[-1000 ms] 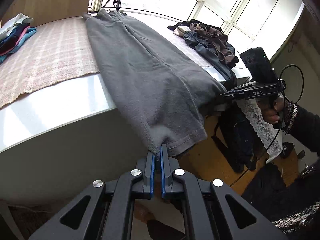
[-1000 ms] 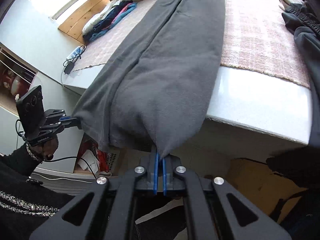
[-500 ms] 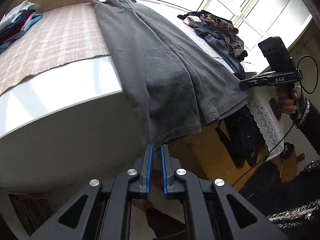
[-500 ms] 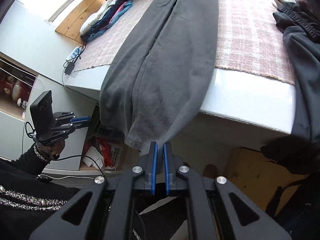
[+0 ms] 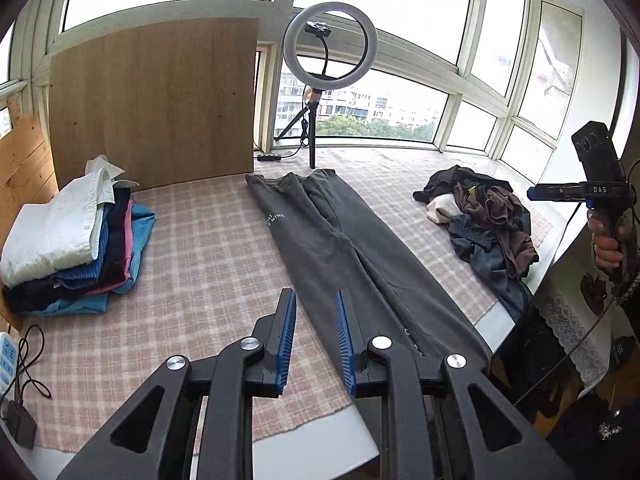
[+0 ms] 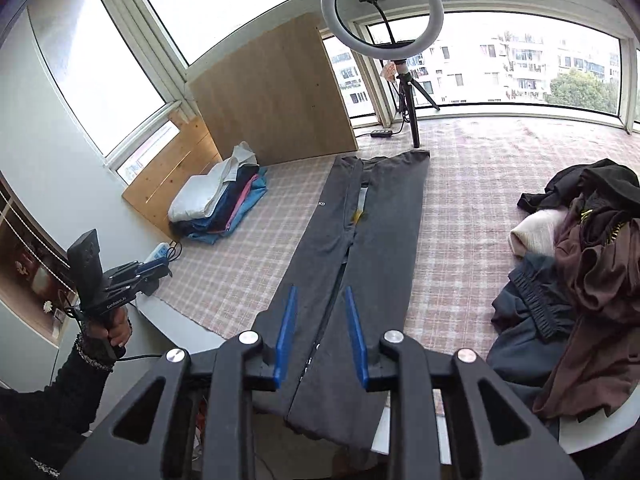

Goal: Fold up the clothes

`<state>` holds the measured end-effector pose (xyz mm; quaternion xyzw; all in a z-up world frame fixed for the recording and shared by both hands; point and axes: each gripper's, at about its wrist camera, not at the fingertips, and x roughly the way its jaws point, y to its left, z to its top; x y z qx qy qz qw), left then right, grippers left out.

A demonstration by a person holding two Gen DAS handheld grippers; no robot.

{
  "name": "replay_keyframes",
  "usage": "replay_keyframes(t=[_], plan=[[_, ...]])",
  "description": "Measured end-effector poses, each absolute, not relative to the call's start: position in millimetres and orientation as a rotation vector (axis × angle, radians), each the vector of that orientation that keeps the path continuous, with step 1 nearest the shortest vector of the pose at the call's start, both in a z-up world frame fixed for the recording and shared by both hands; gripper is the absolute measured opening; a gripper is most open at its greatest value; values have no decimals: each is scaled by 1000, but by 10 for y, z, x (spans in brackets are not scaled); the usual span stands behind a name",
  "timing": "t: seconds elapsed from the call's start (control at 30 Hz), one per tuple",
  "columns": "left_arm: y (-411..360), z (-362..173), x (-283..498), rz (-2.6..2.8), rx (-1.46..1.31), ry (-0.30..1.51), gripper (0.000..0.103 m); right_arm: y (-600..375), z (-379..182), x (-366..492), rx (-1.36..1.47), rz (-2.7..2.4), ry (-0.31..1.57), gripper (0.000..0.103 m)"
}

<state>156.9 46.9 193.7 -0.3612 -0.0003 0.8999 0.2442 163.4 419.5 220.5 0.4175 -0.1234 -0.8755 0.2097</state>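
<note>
Two grippers, both empty, jaws spread apart, held up over the near edge of the table. Going from the left: a folded stack of clothes (image 5: 76, 244) sits at the far-left side of the checked tablecloth (image 5: 200, 264), white shirt on top, blues and a pink beneath. Next comes my left gripper (image 5: 316, 334), open, hovering just left of the trousers. The grey sweatpants (image 5: 340, 248) lie flat and lengthwise down the middle of the cloth, waistband at the far end near the ring light (image 5: 330, 46), both legs side by side, cuffs draped over the near table edge. My right gripper (image 6: 320, 336) is open above the lower legs, holding nothing. Farther right is a heap of unfolded clothes (image 5: 484, 220), dark and brown pieces with something cream tucked in.

I judge the sweatpants soft, fleecy and limp, moderately heavy for cloth, not slippery; they will sag between two pinch points and drag on the woven tablecloth. I would take hold at the two hanging cuffs, one per gripper, pinching both layers well in from the hem, then carry them toward the waistband.
</note>
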Motion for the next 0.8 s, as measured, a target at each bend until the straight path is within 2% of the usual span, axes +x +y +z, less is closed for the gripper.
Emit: replay_keyframes(t=[0.17,0.27,0.43,0.53,0.6,0.7,0.8], plan=[[657,1739,606,2490,-1078,-30,19,4371,1734,577,1303,-2432,-410,25],[784,1537,24,2468,-1163,-91,24,4417,1344,-112,1424,-2402,-412,25],[1082,1153,-735,2363,-1321,-234,24,4447,698,-1115,1557,-2287,-530,37],[1498,1036,-936,2271,-1321,-210,25,4455,398,-1569,1629,-2228,-579,37],[1833,951,-1078,2216,-1323,-159,34,4472,279,-1774,1637,-2201,-613,37],[2245,780,-1311,2207,-1349,-47,35,4528,183,-2012,1623,-2195,-659,37],[2417,583,-1584,2218,-1418,-34,35,4550,125,-2201,1603,-2177,-685,39]])
